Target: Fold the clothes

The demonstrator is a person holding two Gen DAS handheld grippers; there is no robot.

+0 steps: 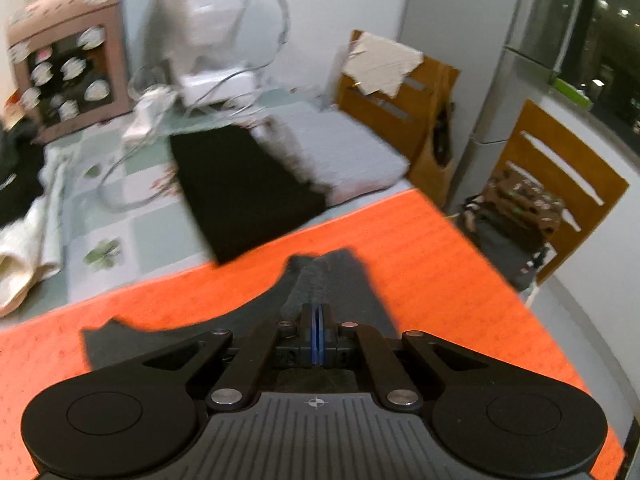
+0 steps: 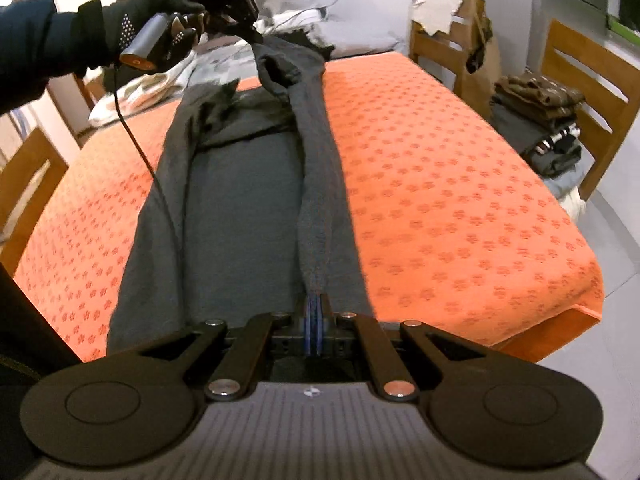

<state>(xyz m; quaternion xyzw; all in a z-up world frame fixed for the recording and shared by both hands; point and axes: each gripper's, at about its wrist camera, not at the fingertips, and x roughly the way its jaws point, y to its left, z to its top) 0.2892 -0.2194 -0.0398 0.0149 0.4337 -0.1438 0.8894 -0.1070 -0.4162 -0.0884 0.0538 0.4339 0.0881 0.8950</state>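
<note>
While both grippers clamp the same dark grey garment point(image 2: 240, 208), it lies lengthwise down the centre of the right wrist frame on the orange tablecloth point(image 2: 440, 184). The right gripper point(image 2: 314, 320), at lower centre, has its fingers closed on one edge of the cloth. The left gripper point(image 2: 244, 30), held in a gloved hand point(image 2: 148, 28) at upper left of that frame, pinches the far end of the same edge, so a taut ridge of fabric runs between them above the flat part.

Progress: the garment's left side is already turned inward over the middle, with a sleeve bunched near the top. The right side is lifted, judged mid-fold. Laying it down and folding across the length appear to remain. A stack of folded clothes point(image 2: 540, 120) rests on a chair point(image 2: 600, 80) at right.

In the left wrist view the left gripper point(image 1: 318, 320) shows closed fingers with grey cloth between them. That view is motion-blurred; the items in its upper left cannot be identified reliably. The garment's type and its near hem, hidden below the right gripper body, cannot be determined.
</note>
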